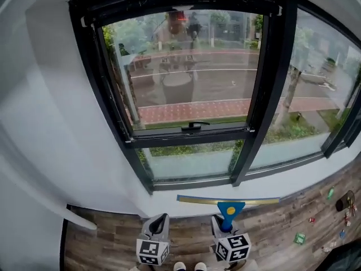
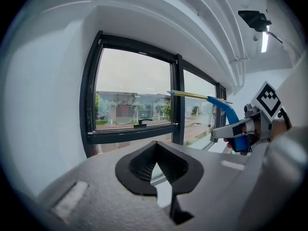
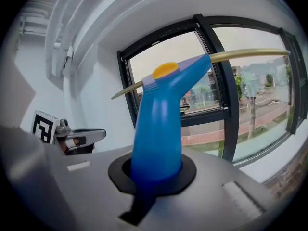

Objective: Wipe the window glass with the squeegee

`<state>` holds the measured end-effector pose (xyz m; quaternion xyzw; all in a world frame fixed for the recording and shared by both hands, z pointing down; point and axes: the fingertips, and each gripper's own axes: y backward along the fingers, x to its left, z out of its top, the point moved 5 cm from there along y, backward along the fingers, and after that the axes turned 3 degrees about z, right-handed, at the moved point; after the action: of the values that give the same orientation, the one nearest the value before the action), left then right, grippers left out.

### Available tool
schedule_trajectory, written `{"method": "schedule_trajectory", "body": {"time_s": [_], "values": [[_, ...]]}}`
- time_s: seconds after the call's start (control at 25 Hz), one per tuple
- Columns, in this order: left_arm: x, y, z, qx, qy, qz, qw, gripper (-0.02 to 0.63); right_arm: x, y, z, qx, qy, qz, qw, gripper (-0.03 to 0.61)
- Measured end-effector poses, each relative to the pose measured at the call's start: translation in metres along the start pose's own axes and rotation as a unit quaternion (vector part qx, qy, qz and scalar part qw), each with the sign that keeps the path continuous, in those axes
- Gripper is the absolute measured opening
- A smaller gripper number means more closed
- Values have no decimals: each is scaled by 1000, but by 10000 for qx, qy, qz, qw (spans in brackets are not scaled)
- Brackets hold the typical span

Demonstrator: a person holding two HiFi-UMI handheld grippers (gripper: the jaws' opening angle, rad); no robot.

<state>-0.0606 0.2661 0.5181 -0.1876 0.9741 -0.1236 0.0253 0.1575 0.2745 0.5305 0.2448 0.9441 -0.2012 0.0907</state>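
Blue-handled squeegee [image 3: 159, 129] stands clamped by its handle in the right gripper [image 1: 225, 227]. Its yellow-edged blade [image 1: 225, 200] lies level in front of the white wall [image 1: 186, 205] under the window. Just beside it, the left gripper [image 1: 160, 223] holds nothing, jaws pressed together. Beyond, a black frame [image 1: 265, 95] divides the window glass [image 1: 192, 72].

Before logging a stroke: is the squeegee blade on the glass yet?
Off. The yellow blade of the blue plastic squeegee hangs below the black-framed window glass, in the right gripper.
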Motion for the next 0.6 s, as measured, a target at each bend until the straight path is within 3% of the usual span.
{"method": "schedule_trajectory", "body": {"time_s": [0.12,0.32,0.44,0.6], "values": [[-8,11,26,-170,-131,-69,9997,1,20,13,20,-146,121,80,9998,6],[-27,25,19,-371,-179,-91,9991,0,27,26,12,-233,277,139,9992,6],[-20,38,35,-410,-133,-37,9991,0,45,29,28,-246,341,204,9989,6],[-12,45,21,-403,-56,30,9992,0,54,21,19,-205,432,275,9985,7]]}}
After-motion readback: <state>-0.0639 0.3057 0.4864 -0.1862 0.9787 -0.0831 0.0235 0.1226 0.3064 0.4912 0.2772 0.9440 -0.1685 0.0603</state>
